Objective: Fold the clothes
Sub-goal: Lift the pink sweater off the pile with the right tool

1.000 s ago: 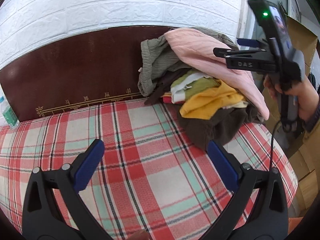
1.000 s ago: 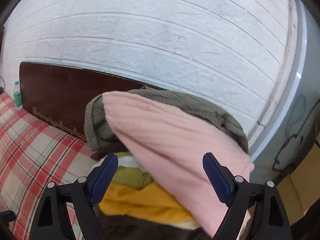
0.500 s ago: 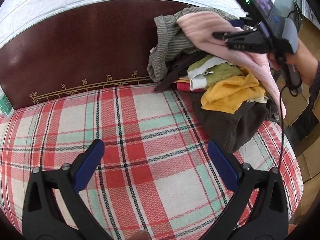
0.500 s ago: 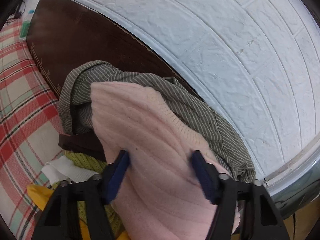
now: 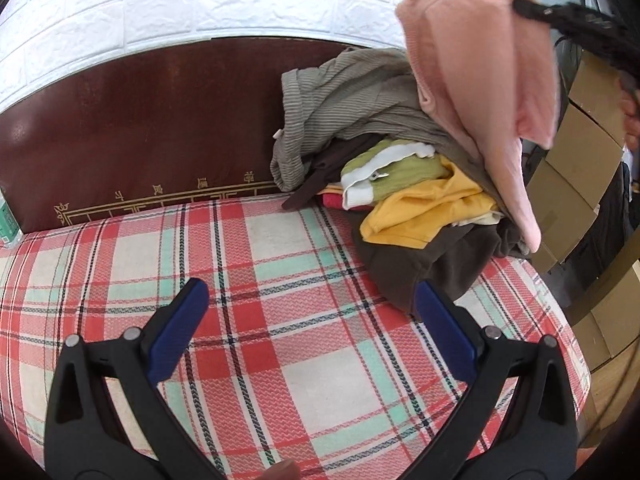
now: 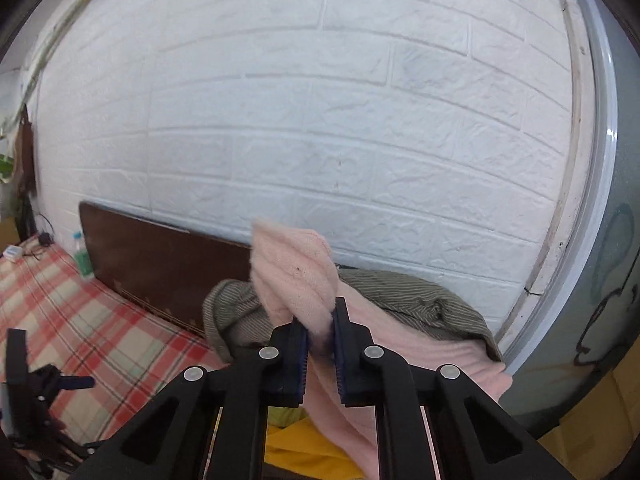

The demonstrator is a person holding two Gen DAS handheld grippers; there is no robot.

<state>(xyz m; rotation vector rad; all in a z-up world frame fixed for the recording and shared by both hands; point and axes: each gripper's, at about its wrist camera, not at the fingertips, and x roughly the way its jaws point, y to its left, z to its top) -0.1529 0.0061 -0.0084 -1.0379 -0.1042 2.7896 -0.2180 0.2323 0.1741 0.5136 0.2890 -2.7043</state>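
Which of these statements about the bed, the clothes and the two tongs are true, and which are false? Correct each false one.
1. The right tongs are shut on the pink garment. True.
2. The left tongs grip a yellow garment. False: they are open, holding nothing, over the plaid sheet.
3. The pink garment lies flat on the sheet. False: it is raised above the clothes pile.
4. The pile sits against the dark brown headboard. True.
5. The wall is bare red brick. False: it is white.

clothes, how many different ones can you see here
7 at least: pink sweater lifted; striped grey-green, dark brown strip, green, red, yellow, brown piled. More possibly buried.
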